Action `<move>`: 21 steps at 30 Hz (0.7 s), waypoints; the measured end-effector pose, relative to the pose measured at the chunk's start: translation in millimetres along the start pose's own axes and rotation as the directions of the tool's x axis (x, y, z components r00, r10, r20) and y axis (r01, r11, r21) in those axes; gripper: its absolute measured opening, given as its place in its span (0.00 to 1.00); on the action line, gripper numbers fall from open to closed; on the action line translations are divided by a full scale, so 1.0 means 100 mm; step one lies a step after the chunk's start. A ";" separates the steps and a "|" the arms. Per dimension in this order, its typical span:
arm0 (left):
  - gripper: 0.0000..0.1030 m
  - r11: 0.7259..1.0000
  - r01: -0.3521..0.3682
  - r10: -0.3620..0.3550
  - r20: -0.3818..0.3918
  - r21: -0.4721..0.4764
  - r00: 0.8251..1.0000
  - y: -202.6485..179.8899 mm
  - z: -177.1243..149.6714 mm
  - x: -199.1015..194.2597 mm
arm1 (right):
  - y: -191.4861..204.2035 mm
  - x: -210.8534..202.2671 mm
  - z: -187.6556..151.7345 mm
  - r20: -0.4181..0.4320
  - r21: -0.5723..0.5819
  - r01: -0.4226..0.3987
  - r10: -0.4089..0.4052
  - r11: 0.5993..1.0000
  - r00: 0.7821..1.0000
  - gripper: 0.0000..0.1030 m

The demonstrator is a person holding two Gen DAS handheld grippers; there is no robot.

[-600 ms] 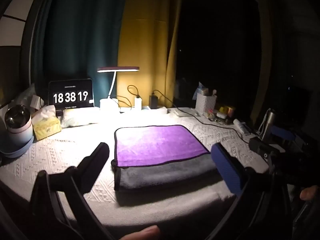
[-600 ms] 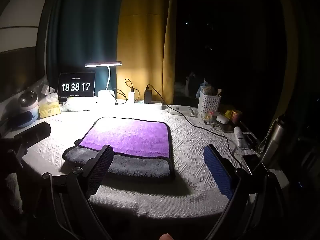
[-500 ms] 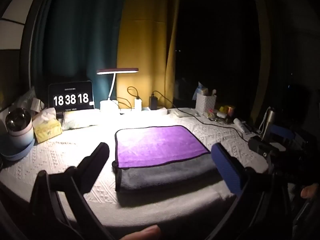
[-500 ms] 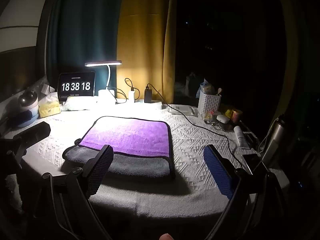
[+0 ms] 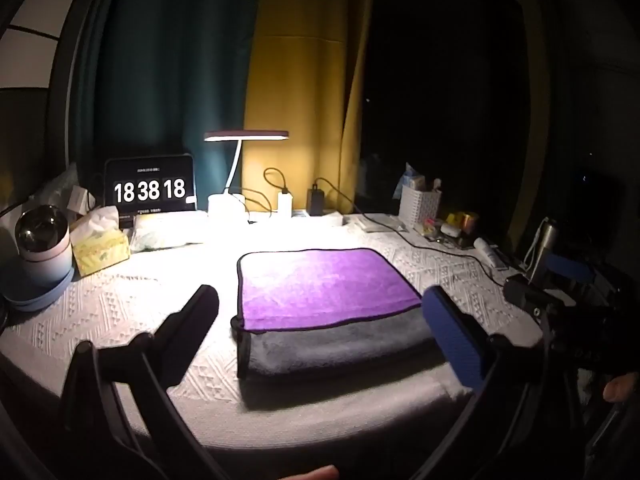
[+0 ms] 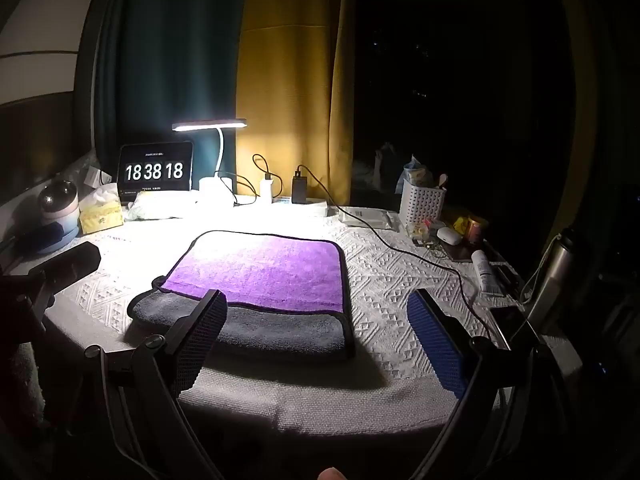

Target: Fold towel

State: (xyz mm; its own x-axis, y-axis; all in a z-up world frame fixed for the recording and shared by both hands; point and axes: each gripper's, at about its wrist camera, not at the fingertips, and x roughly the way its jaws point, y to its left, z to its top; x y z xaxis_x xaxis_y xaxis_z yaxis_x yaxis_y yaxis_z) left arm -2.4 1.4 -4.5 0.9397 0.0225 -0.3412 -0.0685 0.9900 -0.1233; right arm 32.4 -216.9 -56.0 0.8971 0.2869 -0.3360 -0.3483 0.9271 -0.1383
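Note:
A towel (image 5: 324, 284), purple on top and grey underneath, lies folded flat on the white patterned tablecloth; it also shows in the right wrist view (image 6: 264, 268). The grey lower layer sticks out toward me along the near edge. My left gripper (image 5: 320, 312) is open and empty, held back from the table's near edge, with the towel between its fingers in view. My right gripper (image 6: 316, 320) is open and empty, also near the table's front edge. The left gripper's finger shows at the left of the right wrist view (image 6: 68, 264).
A lit desk lamp (image 5: 246, 136), a clock display (image 5: 150, 190), a tissue box (image 5: 102, 248) and a round device (image 5: 40, 240) stand at the back left. A white basket (image 6: 422, 202), a cable (image 6: 400, 252), small bottles and a metal flask (image 6: 554, 276) sit at the right.
Both grippers have stayed almost still, the left wrist view shifting slightly. The towel has not moved.

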 end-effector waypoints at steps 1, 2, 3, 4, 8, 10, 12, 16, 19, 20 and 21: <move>0.99 1.000 -0.002 0.002 -0.002 0.002 1.000 -0.01 0.01 0.01 | 0.00 0.00 0.01 -0.001 -0.001 -0.001 0.001 1.000 1.000 0.91; 0.99 1.000 -0.001 0.001 -0.003 0.002 1.000 -0.01 0.01 0.01 | -0.01 0.00 0.01 -0.001 0.000 -0.001 0.001 1.000 1.000 0.91; 0.99 1.000 -0.001 0.001 -0.003 0.001 1.000 0.00 0.01 0.01 | 0.00 0.00 0.00 -0.001 0.001 -0.001 0.001 1.000 1.000 0.91; 0.99 1.000 0.000 0.000 -0.003 0.001 1.000 0.00 0.01 0.01 | 0.00 0.01 0.00 -0.002 0.000 -0.002 0.002 1.000 1.000 0.91; 0.99 1.000 -0.002 0.002 -0.003 0.002 1.000 -0.02 0.00 0.01 | 0.02 0.03 -0.02 -0.003 0.002 -0.003 0.003 1.000 1.000 0.91; 0.99 1.000 -0.003 0.003 -0.003 0.002 1.000 -0.02 0.01 0.01 | 0.02 0.03 -0.02 -0.003 0.002 -0.003 0.003 1.000 1.000 0.91; 0.99 1.000 -0.002 0.002 -0.005 0.002 1.000 -0.02 0.01 0.01 | 0.03 0.02 -0.02 -0.002 0.003 -0.002 0.002 1.000 1.000 0.91; 0.99 1.000 -0.001 0.001 -0.006 0.003 1.000 -0.03 0.01 0.01 | 0.02 0.03 -0.01 -0.004 0.003 -0.004 0.004 1.000 1.000 0.91; 0.99 1.000 -0.002 0.002 -0.005 0.004 1.000 -0.02 0.01 0.01 | 0.02 0.03 -0.01 -0.004 0.004 -0.005 0.005 1.000 1.000 0.91; 0.99 1.000 -0.003 0.003 -0.005 0.004 1.000 -0.03 0.01 0.01 | 0.02 0.03 -0.01 -0.004 0.004 -0.005 0.005 1.000 1.000 0.91; 0.99 1.000 -0.003 0.003 -0.004 0.003 1.000 -0.02 0.01 0.01 | 0.03 0.03 -0.01 -0.004 0.003 -0.005 0.005 1.000 1.000 0.91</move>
State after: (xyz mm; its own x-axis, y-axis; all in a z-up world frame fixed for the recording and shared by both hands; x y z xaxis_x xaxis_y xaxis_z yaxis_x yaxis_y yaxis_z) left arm -0.7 -0.8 -3.7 0.9381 0.0253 -0.3456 -0.0708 0.9903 -0.1196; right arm 33.9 -213.9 -58.3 0.8943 0.2908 -0.3400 -0.3519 0.9265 -0.1334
